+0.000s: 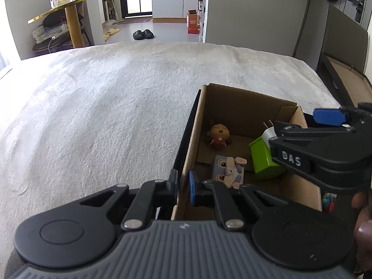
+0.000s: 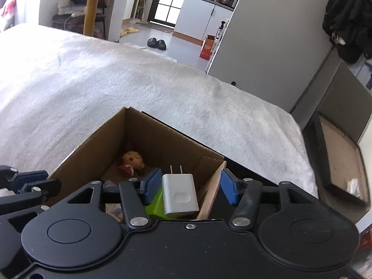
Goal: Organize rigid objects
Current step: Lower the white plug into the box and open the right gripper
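Right wrist view: the right gripper (image 2: 189,184) gapes over the charger (image 2: 179,194) in the cardboard box (image 2: 162,137). Left gripper (image 1: 182,186) pinches the box's wall. White blanket (image 1: 104,97) beneath; slippers (image 1: 143,34) beyond.

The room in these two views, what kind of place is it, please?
Most likely a small home apartment: the cardboard box sits on a bed with a white blanket, slippers lie on the floor beyond, and a kitchen counter with pots stands farther back.
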`<action>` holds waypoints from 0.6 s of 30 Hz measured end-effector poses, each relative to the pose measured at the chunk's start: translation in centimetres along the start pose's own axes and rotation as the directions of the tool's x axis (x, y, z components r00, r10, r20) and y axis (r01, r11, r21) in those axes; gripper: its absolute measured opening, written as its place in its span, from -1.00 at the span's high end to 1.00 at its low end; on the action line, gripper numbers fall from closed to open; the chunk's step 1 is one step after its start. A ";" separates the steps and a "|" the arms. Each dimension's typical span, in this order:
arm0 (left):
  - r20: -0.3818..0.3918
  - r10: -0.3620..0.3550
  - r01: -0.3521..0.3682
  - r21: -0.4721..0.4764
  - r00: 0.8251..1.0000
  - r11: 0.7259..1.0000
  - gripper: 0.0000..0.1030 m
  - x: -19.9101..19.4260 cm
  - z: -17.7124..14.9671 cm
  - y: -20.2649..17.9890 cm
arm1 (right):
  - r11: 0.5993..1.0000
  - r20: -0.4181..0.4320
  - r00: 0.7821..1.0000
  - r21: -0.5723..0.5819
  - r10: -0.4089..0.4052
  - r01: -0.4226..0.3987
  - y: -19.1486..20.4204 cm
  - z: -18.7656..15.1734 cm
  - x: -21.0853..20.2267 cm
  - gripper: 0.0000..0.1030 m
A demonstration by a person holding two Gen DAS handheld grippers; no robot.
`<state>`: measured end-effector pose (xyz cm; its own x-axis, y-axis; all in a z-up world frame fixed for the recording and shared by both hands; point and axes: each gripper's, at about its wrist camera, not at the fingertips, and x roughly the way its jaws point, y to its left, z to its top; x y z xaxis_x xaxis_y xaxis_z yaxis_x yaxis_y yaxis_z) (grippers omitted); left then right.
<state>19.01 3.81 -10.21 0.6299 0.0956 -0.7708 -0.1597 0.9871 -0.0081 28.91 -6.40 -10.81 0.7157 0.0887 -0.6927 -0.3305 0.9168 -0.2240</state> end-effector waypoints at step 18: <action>-0.007 0.022 -0.022 0.009 1.000 1.000 0.82 -0.6 0.0 -0.2 | 0.996 -0.021 0.997 0.051 0.080 -0.079 -0.8 -1.1 -0.8 0.48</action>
<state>18.66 3.55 -9.74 0.6211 0.1160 -0.7751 -0.1667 0.9859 0.0140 27.91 -7.66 -10.82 0.6737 0.1537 -0.7228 -0.3542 0.9256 -0.1333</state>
